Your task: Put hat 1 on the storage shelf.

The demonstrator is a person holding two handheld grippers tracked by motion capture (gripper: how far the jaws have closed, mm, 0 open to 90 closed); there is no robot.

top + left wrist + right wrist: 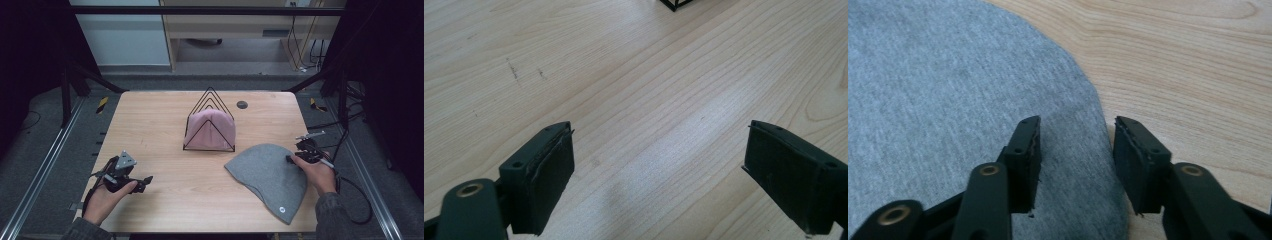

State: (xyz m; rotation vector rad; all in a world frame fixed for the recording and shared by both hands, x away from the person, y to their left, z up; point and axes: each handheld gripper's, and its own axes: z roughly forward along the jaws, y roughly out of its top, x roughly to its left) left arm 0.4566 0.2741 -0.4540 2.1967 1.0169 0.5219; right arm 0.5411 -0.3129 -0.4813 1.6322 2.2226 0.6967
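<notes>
A grey beanie (270, 175) lies flat on the right side of the wooden table (150, 125). My right gripper (292, 159) is down at its right edge. In the right gripper view the jaws straddle the rim of the beanie (948, 100): one on the fabric, one at the edge over wood. A gap of flat cloth lies between them, and this gripper (1078, 122) is open. My left gripper (147, 180) hovers low at the front left, open, and in its own view (661, 125) there is bare wood between the jaws.
A black wire rack (210, 97) stands at the table's middle and holds a pink beanie (210, 130). Its corner (674, 4) peeks into the left gripper view. A small dark disc (242, 104) sits behind the rack. Cables hang off the right edge.
</notes>
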